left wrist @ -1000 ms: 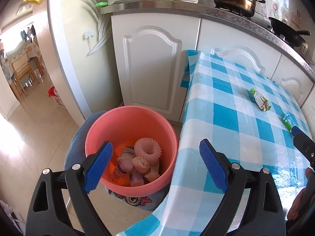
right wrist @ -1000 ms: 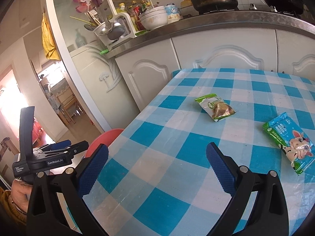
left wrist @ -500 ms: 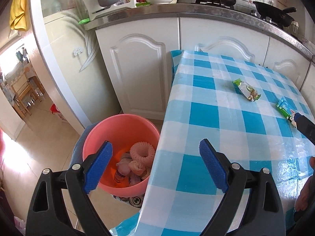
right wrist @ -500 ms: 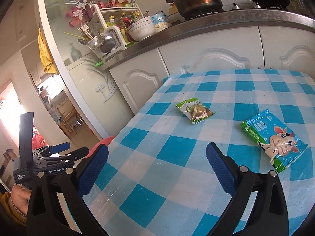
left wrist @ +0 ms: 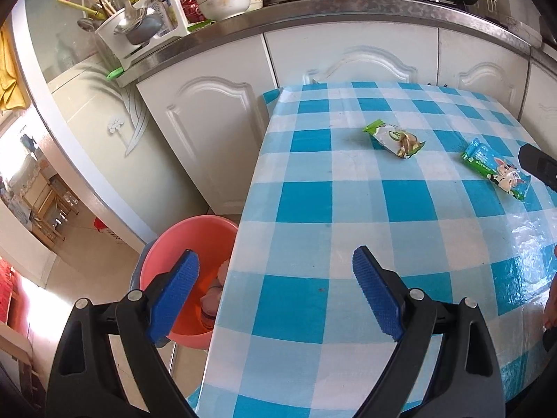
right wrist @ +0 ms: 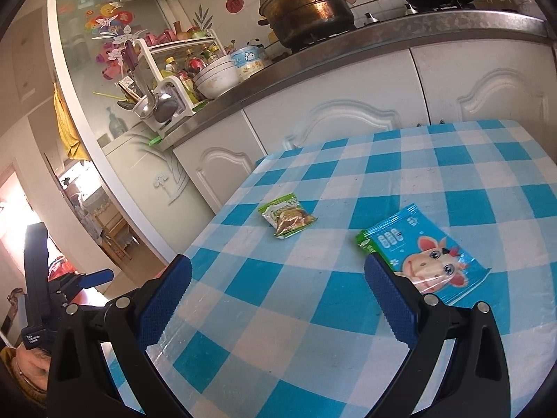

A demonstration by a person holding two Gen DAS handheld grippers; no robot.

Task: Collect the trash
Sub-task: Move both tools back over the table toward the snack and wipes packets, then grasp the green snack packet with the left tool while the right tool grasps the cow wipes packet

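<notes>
Two snack wrappers lie on the blue-and-white checked table (left wrist: 348, 209). A green and silver wrapper (left wrist: 395, 138) (right wrist: 288, 215) sits toward the far side. A blue wrapper with a cartoon animal (left wrist: 496, 168) (right wrist: 421, 256) lies to its right. My left gripper (left wrist: 275, 292) is open and empty above the table's left edge, half over a pink bucket (left wrist: 181, 271) that holds pale trash. My right gripper (right wrist: 278, 299) is open and empty over the table, its right finger just in front of the blue wrapper.
White cabinets (left wrist: 348, 59) and a steel counter (right wrist: 383, 35) with a pot (right wrist: 306, 10), pan, bowls and a utensil rack stand behind the table. A doorway (left wrist: 34, 191) opens to the left. The bucket sits on the floor beside the table's left edge.
Both grippers swung right, from the bucket side onto the table. The bucket slid to the lower left of the left wrist view. The blue wrapper came close to my right gripper's right finger.
</notes>
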